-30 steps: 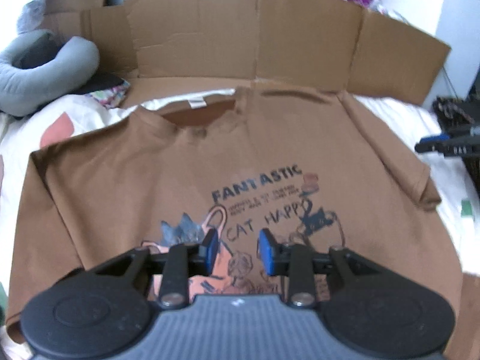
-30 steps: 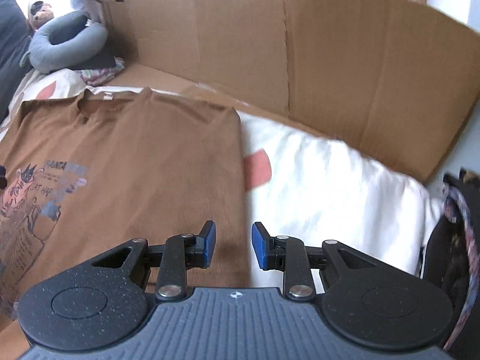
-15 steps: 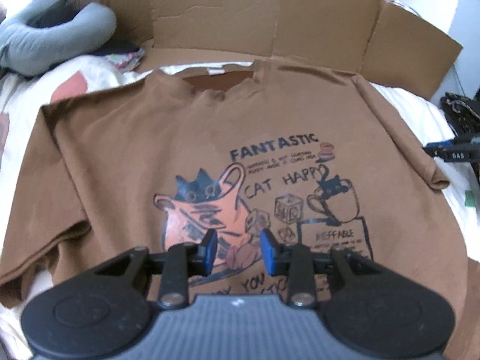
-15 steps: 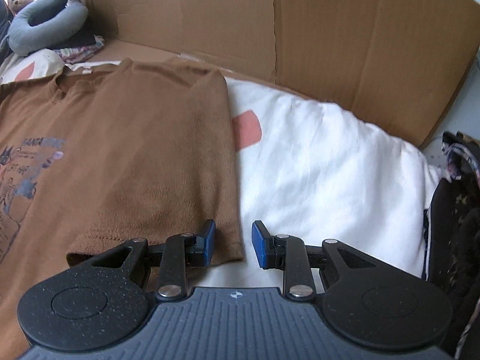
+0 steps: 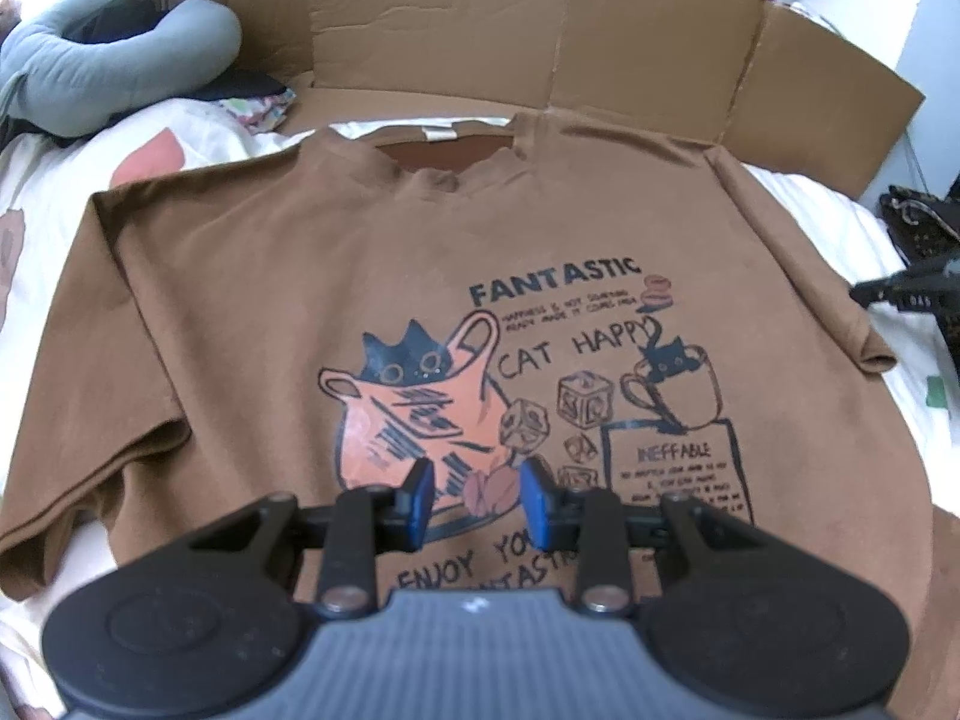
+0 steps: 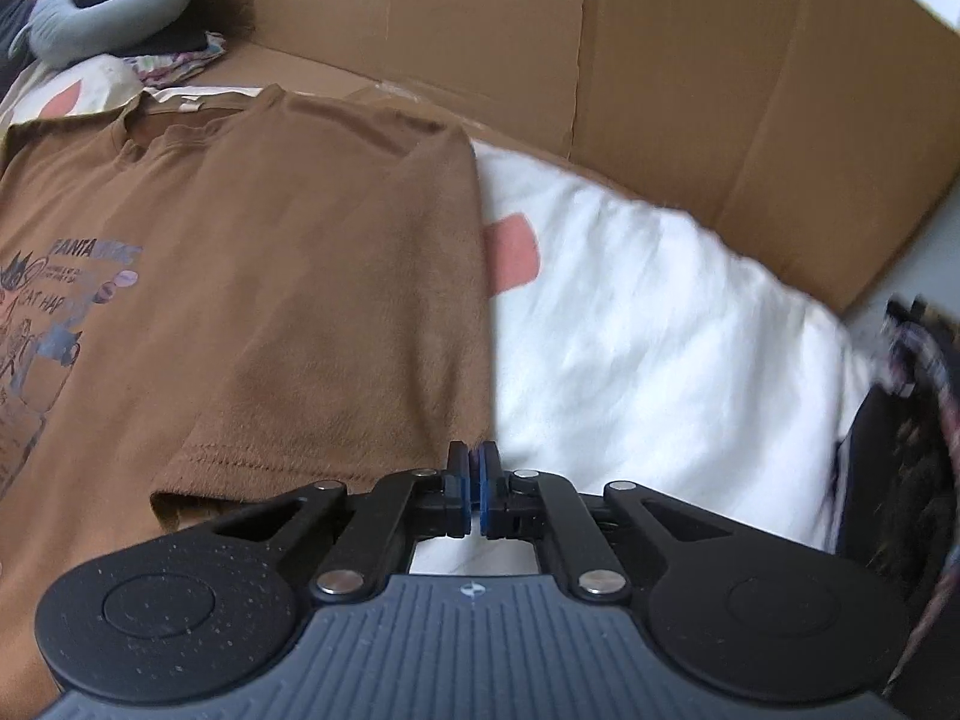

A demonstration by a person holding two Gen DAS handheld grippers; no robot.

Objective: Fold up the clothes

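A brown T-shirt (image 5: 252, 300) with a cat print (image 5: 420, 396) lies face up and spread flat on the bed, collar toward the cardboard. My left gripper (image 5: 474, 501) hovers over the lower part of the print, open, with nothing between its blue pads. In the right wrist view the T-shirt (image 6: 270, 276) fills the left half. My right gripper (image 6: 478, 483) is shut at the outer hem corner of the shirt's sleeve (image 6: 336, 420), whose edge runs in under the pads. The right gripper (image 5: 900, 294) also shows as a dark shape at the left wrist view's right edge.
Flattened cardboard (image 5: 540, 36) stands as a wall behind the collar. A grey neck pillow (image 5: 114, 66) lies at the back left. White bedding (image 6: 648, 330) with pink patches spreads to the right of the sleeve. Dark patterned fabric (image 6: 900, 468) sits at the bed's right edge.
The right gripper came up to the sleeve's hem corner and its jaws closed there. The left gripper drew back toward the hem, so more of the print shows; its jaws stayed the same.
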